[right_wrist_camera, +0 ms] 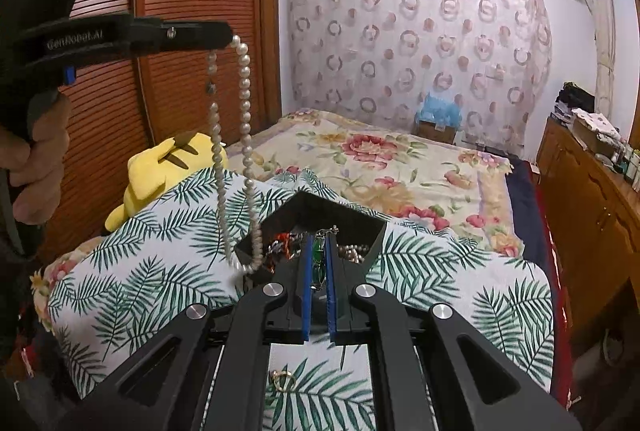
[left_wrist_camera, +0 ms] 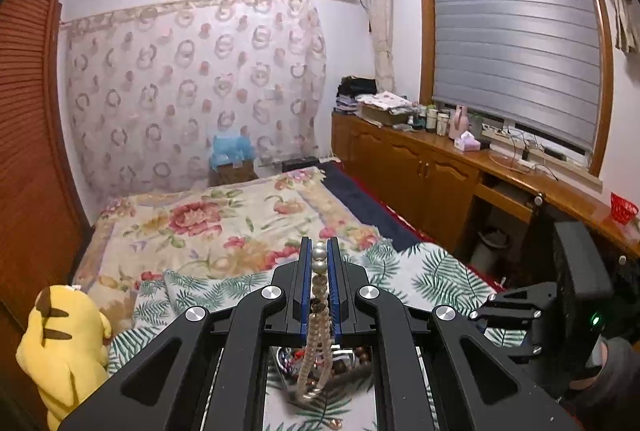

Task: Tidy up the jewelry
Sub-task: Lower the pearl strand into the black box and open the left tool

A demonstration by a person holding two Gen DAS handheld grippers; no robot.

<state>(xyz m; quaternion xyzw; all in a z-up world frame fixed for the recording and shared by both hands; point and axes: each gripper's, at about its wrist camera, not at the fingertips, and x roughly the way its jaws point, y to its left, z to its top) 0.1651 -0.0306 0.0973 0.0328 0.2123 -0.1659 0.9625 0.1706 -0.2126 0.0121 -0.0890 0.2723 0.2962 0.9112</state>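
Note:
My left gripper is shut on a pearl necklace. It holds it high, and the loop hangs down over the bed, seen in the right wrist view from the left gripper. The necklace's lower end dangles by the near left corner of a black jewelry box full of mixed jewelry. My right gripper is over the box, its blue pads nearly together with a green-beaded piece between them. A gold ring lies on the leaf-print cloth under the right gripper.
The leaf-print cloth covers the near end of a bed with a floral blanket. A yellow plush toy sits at the bed's left edge by the wooden louvered doors. A wooden cabinet counter runs along the right.

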